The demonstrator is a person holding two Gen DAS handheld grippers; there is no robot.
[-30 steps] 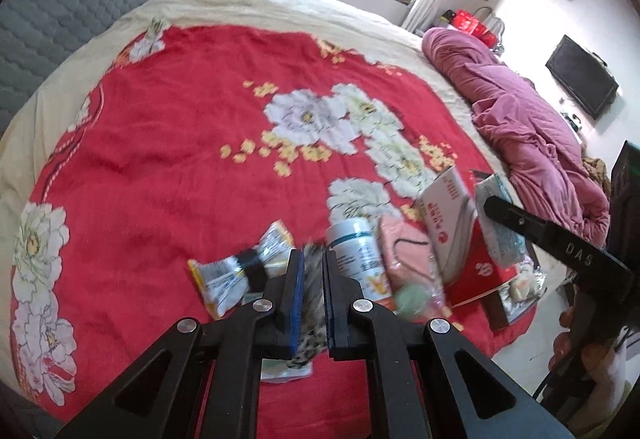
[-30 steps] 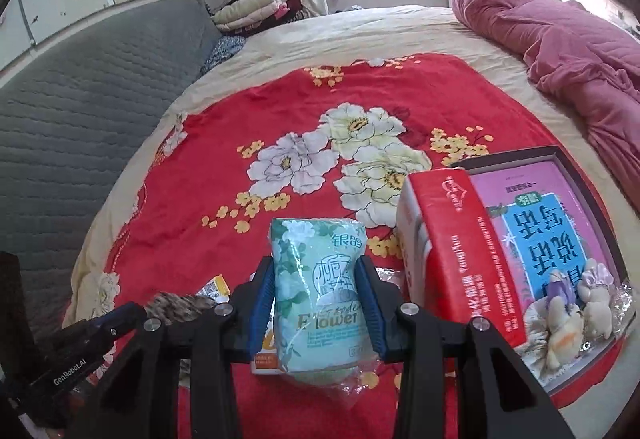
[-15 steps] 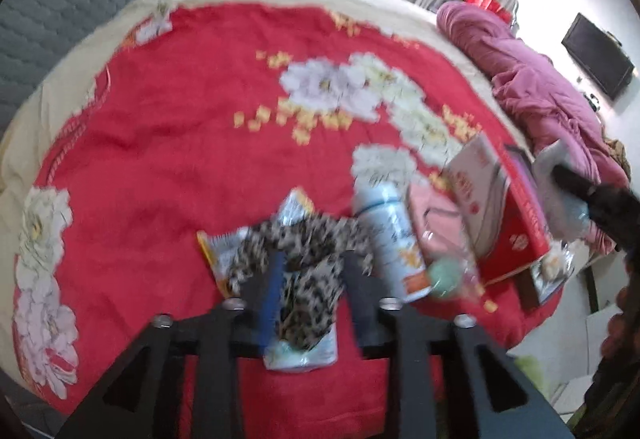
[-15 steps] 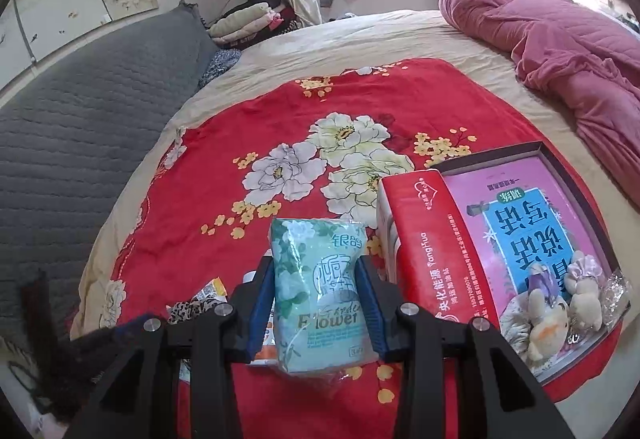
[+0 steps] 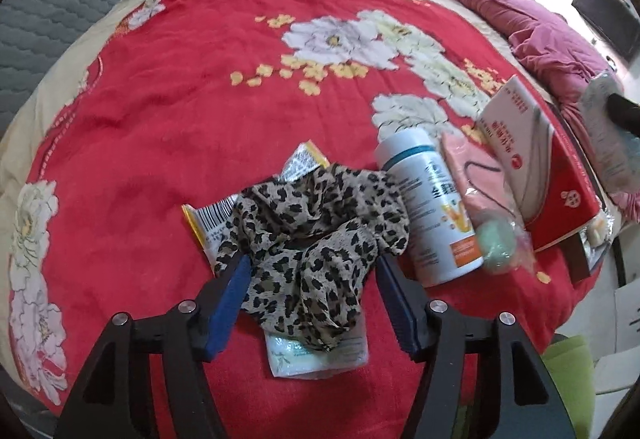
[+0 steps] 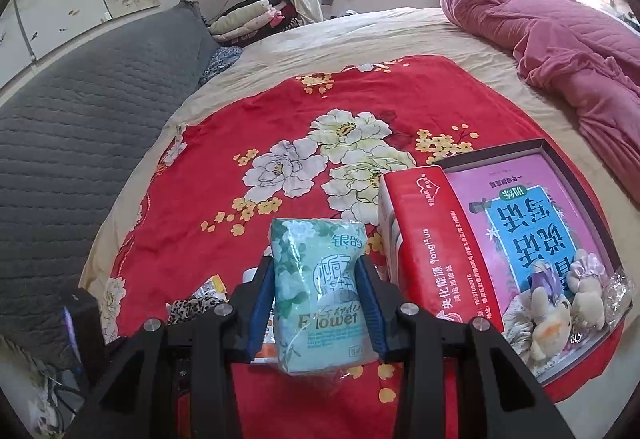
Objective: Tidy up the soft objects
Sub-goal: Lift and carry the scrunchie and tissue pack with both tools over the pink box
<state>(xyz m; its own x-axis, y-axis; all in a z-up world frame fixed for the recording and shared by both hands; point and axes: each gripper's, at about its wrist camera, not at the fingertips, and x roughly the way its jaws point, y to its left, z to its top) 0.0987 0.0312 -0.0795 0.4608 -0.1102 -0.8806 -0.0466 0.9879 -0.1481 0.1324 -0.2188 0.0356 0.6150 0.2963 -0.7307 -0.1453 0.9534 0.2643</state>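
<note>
Two jaws: left gripper (image 5: 310,287) opening around leopard cloth (image 5: 316,235), right gripper (image 6: 316,309) clamped on tissue pack (image 6: 320,291).

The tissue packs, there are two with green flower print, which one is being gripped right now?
The upright Flower tissue pack, clamped in the right tool. The other pack lies flat under the leopard-print cloth.

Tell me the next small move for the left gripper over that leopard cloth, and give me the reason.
Probably lift the left gripper straight up and away. Its jaws are opening, and the leopard cloth lies slack between them on a tissue pack and a snack packet, with neither pad pressing it. The right gripper holds a green tissue pack, so it isn't free to help.
</note>
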